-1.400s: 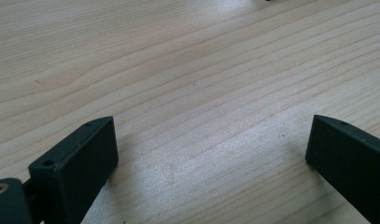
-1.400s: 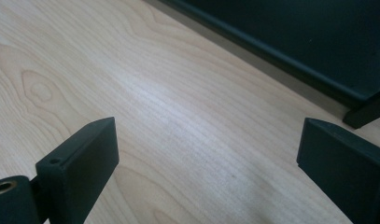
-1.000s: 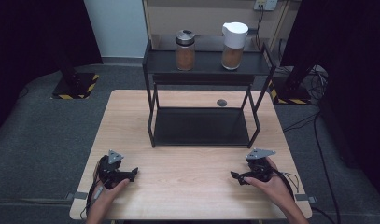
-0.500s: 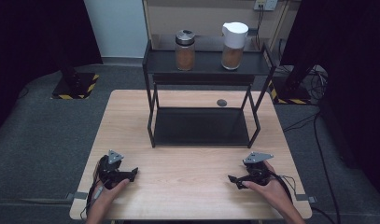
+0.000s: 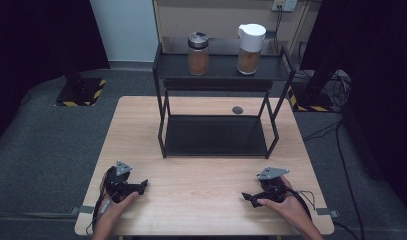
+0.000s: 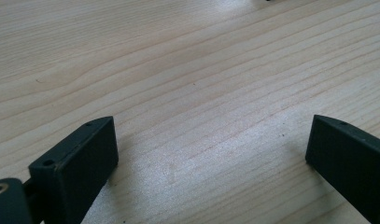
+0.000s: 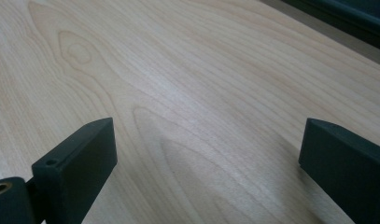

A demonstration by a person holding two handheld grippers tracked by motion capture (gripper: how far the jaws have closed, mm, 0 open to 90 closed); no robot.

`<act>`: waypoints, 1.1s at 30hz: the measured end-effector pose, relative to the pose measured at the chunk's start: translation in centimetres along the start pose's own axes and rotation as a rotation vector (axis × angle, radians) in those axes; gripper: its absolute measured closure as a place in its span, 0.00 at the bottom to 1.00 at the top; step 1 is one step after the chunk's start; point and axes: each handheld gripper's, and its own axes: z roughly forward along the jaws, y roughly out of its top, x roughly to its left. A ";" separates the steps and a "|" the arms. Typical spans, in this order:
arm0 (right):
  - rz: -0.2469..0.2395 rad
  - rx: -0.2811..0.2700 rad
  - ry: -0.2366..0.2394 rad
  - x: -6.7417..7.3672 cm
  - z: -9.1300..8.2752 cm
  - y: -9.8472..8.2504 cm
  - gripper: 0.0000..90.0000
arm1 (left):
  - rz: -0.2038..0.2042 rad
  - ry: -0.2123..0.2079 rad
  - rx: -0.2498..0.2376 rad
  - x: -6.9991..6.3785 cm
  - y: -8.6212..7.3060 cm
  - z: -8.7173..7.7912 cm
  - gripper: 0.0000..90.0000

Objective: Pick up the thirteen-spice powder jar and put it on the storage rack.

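While both hands rest low on the wooden desk, the left claw is spread wide with nothing in it, and the right claw is spread wide too. Well away from them, a glass jar and a white-lidded jar stand on the black shelf.
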 end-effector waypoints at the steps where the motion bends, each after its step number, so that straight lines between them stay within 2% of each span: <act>1: -0.005 0.004 -0.001 0.1 0.1 0.0 0.05 | 0.000 0.000 0.000 0.0 0.0 0.0 0.01; 10: -0.030 0.004 -0.005 0.8 0.6 -0.3 0.01 | 0.000 0.001 0.000 0.0 0.0 0.0 0.01; 13: -0.054 0.008 -0.014 1.1 0.7 -0.3 0.01 | 0.000 0.001 0.000 0.0 0.0 0.0 0.01; 33: -0.054 0.010 -0.016 1.1 0.8 -0.2 0.01 | -0.001 0.006 0.001 -0.2 -0.1 -0.1 0.01</act>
